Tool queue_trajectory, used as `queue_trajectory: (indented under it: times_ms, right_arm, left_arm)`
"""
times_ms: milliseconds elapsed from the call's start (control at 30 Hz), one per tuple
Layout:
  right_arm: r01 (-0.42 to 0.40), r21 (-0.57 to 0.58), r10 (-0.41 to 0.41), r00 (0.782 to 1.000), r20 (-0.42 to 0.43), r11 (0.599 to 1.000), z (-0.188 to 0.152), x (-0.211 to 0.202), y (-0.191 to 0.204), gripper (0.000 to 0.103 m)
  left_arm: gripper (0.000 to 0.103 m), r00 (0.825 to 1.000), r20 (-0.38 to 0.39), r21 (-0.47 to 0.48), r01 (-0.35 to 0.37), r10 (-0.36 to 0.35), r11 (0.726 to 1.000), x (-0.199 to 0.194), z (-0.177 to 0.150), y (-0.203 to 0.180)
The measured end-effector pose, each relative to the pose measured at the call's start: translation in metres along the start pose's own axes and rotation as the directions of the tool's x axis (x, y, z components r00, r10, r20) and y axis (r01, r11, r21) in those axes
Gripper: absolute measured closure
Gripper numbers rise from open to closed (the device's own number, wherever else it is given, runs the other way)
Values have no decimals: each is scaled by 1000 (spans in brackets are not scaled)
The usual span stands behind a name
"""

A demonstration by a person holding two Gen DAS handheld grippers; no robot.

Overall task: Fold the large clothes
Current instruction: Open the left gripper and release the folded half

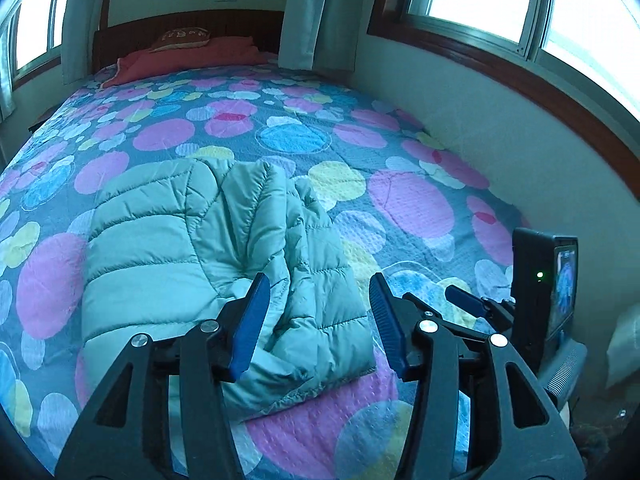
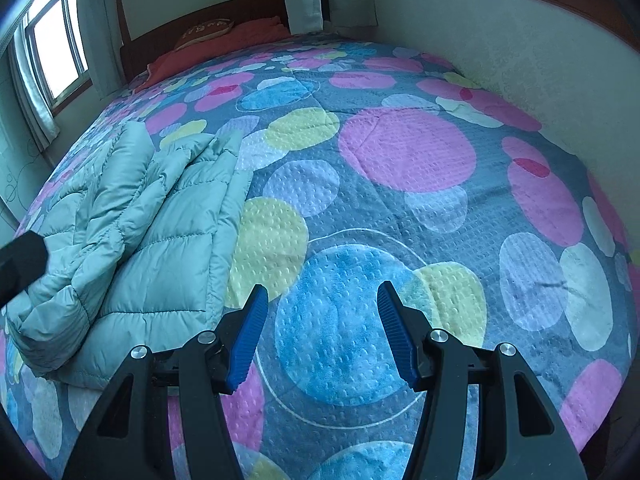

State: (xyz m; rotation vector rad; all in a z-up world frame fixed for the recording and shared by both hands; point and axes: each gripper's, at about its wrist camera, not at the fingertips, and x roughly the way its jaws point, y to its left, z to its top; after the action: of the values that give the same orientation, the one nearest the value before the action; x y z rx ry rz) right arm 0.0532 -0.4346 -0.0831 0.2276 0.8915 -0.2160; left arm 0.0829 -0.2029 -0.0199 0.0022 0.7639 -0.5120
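A pale green quilted puffer jacket lies folded in a bundle on the bed. My left gripper hovers open just over the jacket's near edge; its blue pads press on nothing. In the right wrist view the jacket lies at the left. My right gripper stands open to the right of it, over bare bedspread, with nothing between its fingers. One blue finger of the right gripper shows at the right of the left wrist view.
The bed carries a bedspread with large pink, blue and yellow circles. A wall runs along its right side. Red bedding and a brown cushion lie by the headboard. Curtains hang by the windows.
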Motion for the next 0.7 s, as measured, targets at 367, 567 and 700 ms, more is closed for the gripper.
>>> queue_trajectory:
  times_ms: [367,567,700]
  right_arm:
    - [-178,39,176,983,50,983,26,-23,36,46]
    - [-280,23,280,960,21,960,41,-10,82,46]
    - [-306,21,306,952,-8,952,45,3,104,46]
  left_arm:
    - [36,987,81,-466,-84,137,881,-37,-13,160]
    - [36,988,22,-565,-114,153,817,-23,-40,201]
    - [36,994,16,-620,-74,106,781,-12,-47,212]
